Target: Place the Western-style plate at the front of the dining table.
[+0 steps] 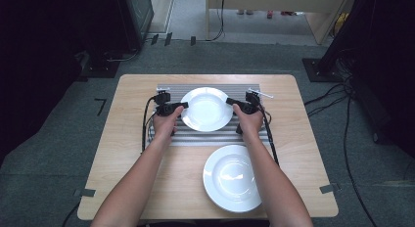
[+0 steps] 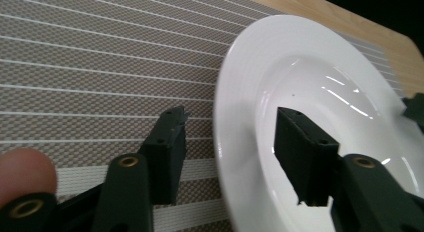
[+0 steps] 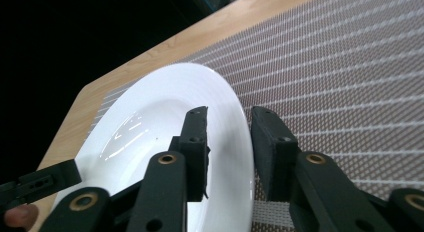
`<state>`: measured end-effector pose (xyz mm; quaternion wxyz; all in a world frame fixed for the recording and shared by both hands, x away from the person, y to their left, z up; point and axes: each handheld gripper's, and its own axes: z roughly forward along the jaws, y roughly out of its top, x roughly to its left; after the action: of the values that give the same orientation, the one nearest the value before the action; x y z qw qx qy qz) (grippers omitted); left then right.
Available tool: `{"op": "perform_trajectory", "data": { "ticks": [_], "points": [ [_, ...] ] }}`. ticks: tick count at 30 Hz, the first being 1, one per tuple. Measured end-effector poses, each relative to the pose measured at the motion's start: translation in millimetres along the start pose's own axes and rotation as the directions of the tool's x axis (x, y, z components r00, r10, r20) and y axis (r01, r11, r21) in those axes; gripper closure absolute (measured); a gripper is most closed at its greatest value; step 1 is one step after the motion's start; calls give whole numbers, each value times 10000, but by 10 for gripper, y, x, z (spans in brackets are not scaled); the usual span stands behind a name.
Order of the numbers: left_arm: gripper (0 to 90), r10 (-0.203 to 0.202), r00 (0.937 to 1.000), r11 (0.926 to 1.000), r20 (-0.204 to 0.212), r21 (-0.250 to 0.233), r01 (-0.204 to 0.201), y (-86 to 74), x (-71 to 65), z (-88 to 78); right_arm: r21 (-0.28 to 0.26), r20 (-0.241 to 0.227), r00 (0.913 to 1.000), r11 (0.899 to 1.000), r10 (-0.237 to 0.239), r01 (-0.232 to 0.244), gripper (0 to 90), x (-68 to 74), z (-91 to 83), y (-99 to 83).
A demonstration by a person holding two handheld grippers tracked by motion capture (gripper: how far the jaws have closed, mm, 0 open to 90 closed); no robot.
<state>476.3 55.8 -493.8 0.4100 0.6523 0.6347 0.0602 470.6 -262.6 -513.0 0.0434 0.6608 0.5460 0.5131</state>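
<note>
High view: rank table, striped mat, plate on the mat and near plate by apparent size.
1. Table, largest.
2. Striped mat.
3 and 4. Near plate looks slightly bigger than the plate on the mat, but it lies closer to the camera, so I would not rank the two.

- The far white plate (image 1: 207, 108) lies on the striped mat (image 1: 166, 137), with the left claw (image 1: 182, 105) straddling its left rim and the right claw (image 1: 230, 102) its right rim, blocking both sides.
- Between the forearms, the near mat strip lies bare.
- The near plate (image 1: 232, 178) takes up the near right of the worktop (image 1: 122, 163), just beside the right forearm.
- The near left of the worktop is open wood.
</note>
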Motion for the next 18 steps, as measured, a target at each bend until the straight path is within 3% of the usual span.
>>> {"op": "perform_trajectory", "data": {
  "ticks": [3,7,10,12,15,18],
  "points": [
    [405,180,9997,9998,-137,-42,-181,-8,-1,-41,-211,432,9966,9972,-706,715,653,51,-70,36],
    [351,579,9981,9982,-190,-124,-581,-6,-27,-143,-402,253,9925,9919,-1194,1203,578,100,-176,87],
    [314,882,9961,9959,-82,-213,-884,-2,-65,-244,-656,645,9778,9768,-1995,2036,454,158,-279,117],
    [281,1161,9932,9928,22,-295,-1160,-2,-99,-327,-541,635,9728,9726,-2227,2262,410,197,-355,139],
    [224,1578,9873,9865,175,-468,-1568,-6,-126,-462,-532,278,9779,9766,-2070,2082,381,226,-477,143],
    [182,1752,9837,9830,412,-629,-1725,-24,-139,-575,-644,-65,9746,9727,-2238,2229,355,225,-623,128]
  ]
}}
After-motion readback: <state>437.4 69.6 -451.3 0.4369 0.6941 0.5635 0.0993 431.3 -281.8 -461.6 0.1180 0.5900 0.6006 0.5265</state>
